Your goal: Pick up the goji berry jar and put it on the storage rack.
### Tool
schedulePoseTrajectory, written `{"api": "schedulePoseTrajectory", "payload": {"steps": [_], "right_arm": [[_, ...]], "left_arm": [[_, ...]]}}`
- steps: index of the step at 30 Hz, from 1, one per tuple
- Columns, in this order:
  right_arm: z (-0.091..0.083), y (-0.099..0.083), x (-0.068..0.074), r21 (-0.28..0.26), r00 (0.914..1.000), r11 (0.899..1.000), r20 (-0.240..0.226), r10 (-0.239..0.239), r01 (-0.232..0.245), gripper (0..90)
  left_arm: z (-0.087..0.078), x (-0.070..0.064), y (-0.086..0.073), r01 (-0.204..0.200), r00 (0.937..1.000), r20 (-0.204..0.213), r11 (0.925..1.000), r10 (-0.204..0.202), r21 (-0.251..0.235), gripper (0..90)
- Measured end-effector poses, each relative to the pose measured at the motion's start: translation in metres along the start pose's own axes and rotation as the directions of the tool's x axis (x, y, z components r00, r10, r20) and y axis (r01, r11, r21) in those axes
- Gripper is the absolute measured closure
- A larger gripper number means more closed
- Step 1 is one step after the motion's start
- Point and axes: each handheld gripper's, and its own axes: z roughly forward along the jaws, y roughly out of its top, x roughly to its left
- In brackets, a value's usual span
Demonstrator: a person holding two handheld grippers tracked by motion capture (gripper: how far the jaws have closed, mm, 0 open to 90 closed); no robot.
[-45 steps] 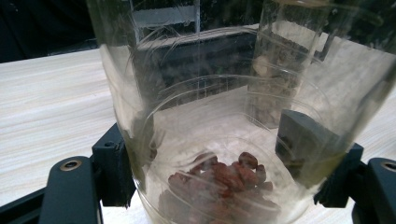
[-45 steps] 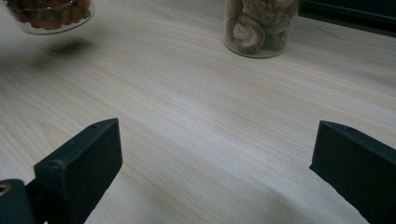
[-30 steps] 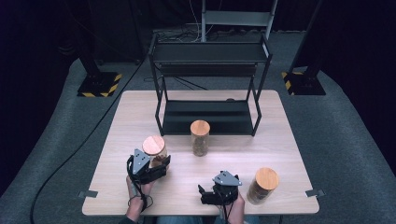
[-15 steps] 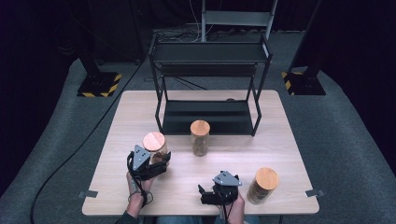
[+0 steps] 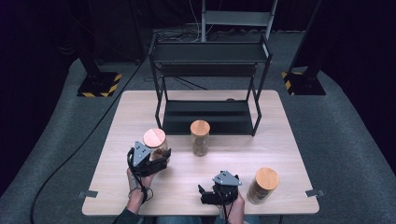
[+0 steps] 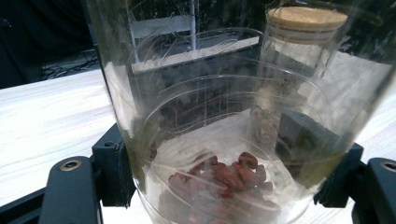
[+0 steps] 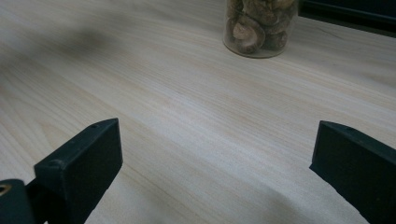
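Note:
A glass jar (image 6: 219, 140) with a cork lid (image 5: 154, 138) and reddish-brown pieces at its bottom sits between the jaws of my left gripper (image 6: 229, 186), which press on both of its sides. In the high view my left gripper (image 5: 158, 157) is at the table's left front. A second cork-lidded jar (image 5: 200, 138) with brown mushrooms stands in the middle of the table and shows as the mushroom jar (image 7: 259, 28) in the right gripper view. My right gripper (image 5: 204, 195) hovers low near the front edge, open, with bare table between its jaws (image 7: 215, 158).
A black two-level metal rack (image 5: 210, 84) stands at the back of the wooden table (image 5: 280, 140). A third cork-lidded jar (image 5: 263, 185) stands at the front right, just right of my right hand. Dark floor surrounds the table.
The left gripper and its jar have shifted slightly away from the front edge, toward the rack. The right gripper has stayed in place.

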Motion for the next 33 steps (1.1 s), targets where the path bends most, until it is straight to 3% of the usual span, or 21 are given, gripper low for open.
{"api": "schedulePoseTrajectory", "payload": {"steps": [33], "right_arm": [[0.000, 0.000, 0.000, 0.000, 1.0000, 1.000, 0.002, -0.002, 0.002, 0.9]], "left_arm": [[0.021, 0.002, 0.015, -0.012, 0.9999, 0.012, 0.9999, 0.012, -0.008, 24.6]]}}
